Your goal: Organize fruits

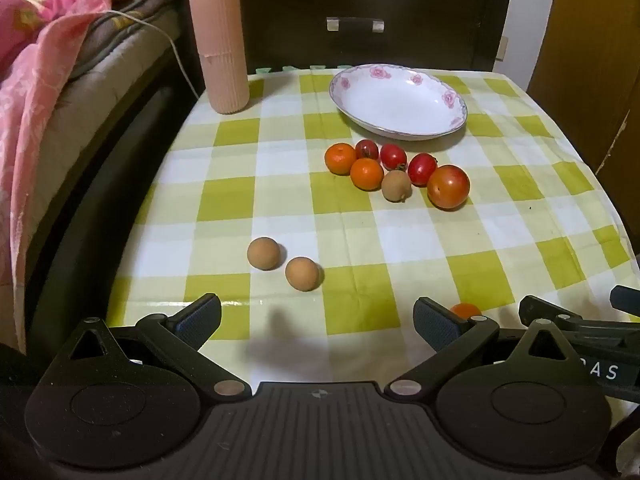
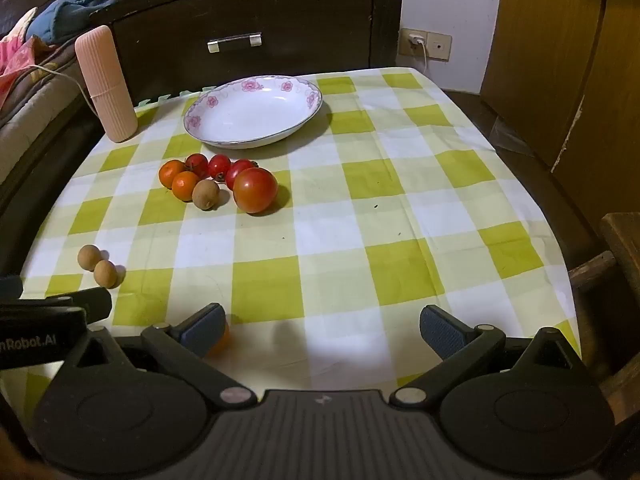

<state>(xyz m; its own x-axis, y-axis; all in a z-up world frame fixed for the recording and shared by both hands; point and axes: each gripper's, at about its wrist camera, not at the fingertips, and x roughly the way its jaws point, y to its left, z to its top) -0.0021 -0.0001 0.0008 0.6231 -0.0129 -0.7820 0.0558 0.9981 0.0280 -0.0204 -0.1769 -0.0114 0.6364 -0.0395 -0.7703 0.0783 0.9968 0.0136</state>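
A white plate with pink flowers (image 1: 400, 104) (image 2: 256, 114) stands empty at the back of the checked table. In front of it lies a cluster: two small oranges (image 1: 340, 158) (image 2: 172, 173), three cherry tomatoes (image 1: 393, 156) (image 2: 219, 165), a brown longan (image 1: 396, 186) (image 2: 205, 195) and a large tomato (image 1: 448, 187) (image 2: 255, 189). Two more longans (image 1: 303, 273) (image 2: 105, 273) lie nearer, to the left. One orange (image 1: 465, 311) (image 2: 221, 340) is partly hidden behind a finger. My left gripper (image 1: 318, 320) and right gripper (image 2: 322, 326) are open and empty above the near edge.
A tall pink ribbed container (image 1: 219, 44) (image 2: 106, 84) stands at the back left corner. A dark wooden drawer unit (image 1: 360, 20) is behind the table. Bedding (image 1: 48, 80) lies to the left, a wooden cabinet (image 2: 560, 60) to the right.
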